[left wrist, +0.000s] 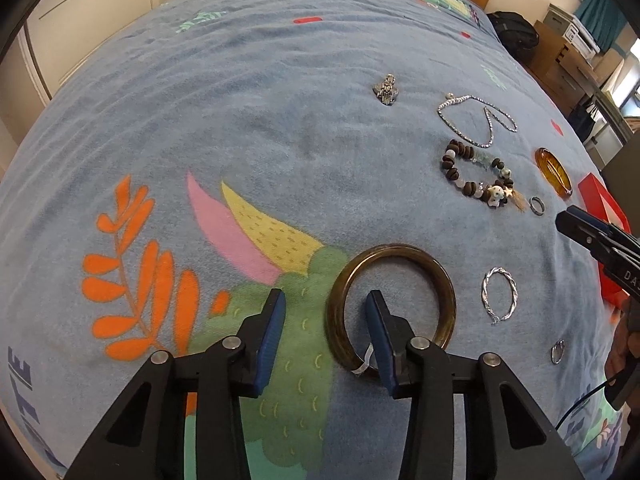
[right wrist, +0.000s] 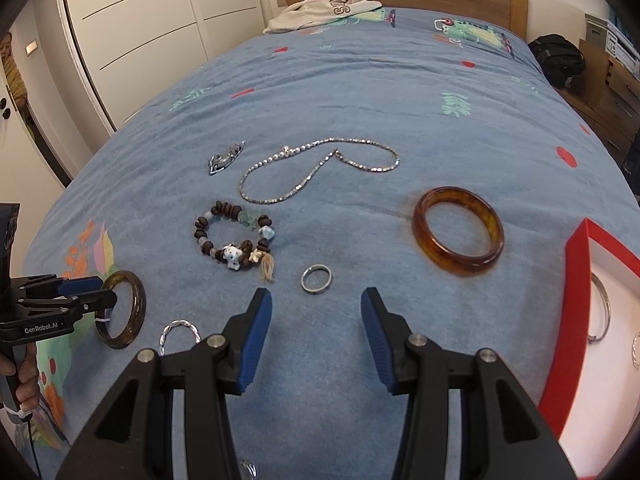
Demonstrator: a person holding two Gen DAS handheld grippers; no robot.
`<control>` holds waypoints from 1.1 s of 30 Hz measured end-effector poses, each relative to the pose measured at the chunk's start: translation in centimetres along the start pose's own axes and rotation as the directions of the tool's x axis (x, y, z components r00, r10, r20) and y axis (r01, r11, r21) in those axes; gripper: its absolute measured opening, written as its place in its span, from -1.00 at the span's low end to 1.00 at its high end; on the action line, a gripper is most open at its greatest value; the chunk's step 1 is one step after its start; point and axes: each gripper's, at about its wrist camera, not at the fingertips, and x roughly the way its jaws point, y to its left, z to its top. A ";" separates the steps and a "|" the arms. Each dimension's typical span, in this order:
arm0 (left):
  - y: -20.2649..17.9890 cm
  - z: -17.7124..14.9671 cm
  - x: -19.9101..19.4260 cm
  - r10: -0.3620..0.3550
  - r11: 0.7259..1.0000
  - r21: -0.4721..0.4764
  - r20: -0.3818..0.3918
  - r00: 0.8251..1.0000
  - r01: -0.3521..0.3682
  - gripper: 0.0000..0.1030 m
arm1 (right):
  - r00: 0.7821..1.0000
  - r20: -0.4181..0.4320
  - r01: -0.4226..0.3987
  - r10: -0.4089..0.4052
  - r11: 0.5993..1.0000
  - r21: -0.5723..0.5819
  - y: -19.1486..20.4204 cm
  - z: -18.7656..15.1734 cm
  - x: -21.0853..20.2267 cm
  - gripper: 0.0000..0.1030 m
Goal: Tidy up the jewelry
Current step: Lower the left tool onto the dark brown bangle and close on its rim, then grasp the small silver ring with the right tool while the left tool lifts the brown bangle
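Two grippers work a bedspread (right wrist: 360, 92). Left gripper (left wrist: 326, 330) straddles the dark bangle (left wrist: 390, 304) rim, pads not yet pressing, to lift it. Right gripper (right wrist: 316, 336) hangs unclenched and empty near the small ring (right wrist: 316, 278), beside the red box (right wrist: 576, 304).

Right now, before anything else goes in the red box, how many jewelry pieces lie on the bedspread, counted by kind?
Bangles: 2 (dark bangle, amber bangle)
Beaded bracelet: 1
Chain necklace: 1
Twisted silver hoop: 1
Small silver rings: 2
Silver ornament: 1
Total: 8
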 end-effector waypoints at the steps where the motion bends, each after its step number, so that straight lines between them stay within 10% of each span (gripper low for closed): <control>1: 0.0 0.0 0.1 -0.003 1.000 0.000 0.000 1.000 0.003 -0.34 | 1.000 -0.002 -0.002 0.002 1.000 -0.002 0.0 0.1 0.3 -0.13; 16: -1.2 0.1 0.1 -0.080 0.996 0.024 -0.030 0.996 0.080 -0.17 | 1.000 -0.024 -0.016 0.016 1.000 -0.016 0.1 0.4 2.6 -0.13; 23: -2.4 0.2 -1.0 -0.171 0.984 0.051 -0.019 0.985 0.171 0.81 | 0.999 -0.027 -0.023 0.022 1.000 -0.014 -0.2 0.6 2.8 -0.13; 33: -3.8 0.2 1.5 -0.061 0.994 0.092 -0.038 0.997 0.064 0.49 | 0.999 -0.033 -0.014 0.013 1.000 -0.027 -0.3 0.7 3.4 -0.13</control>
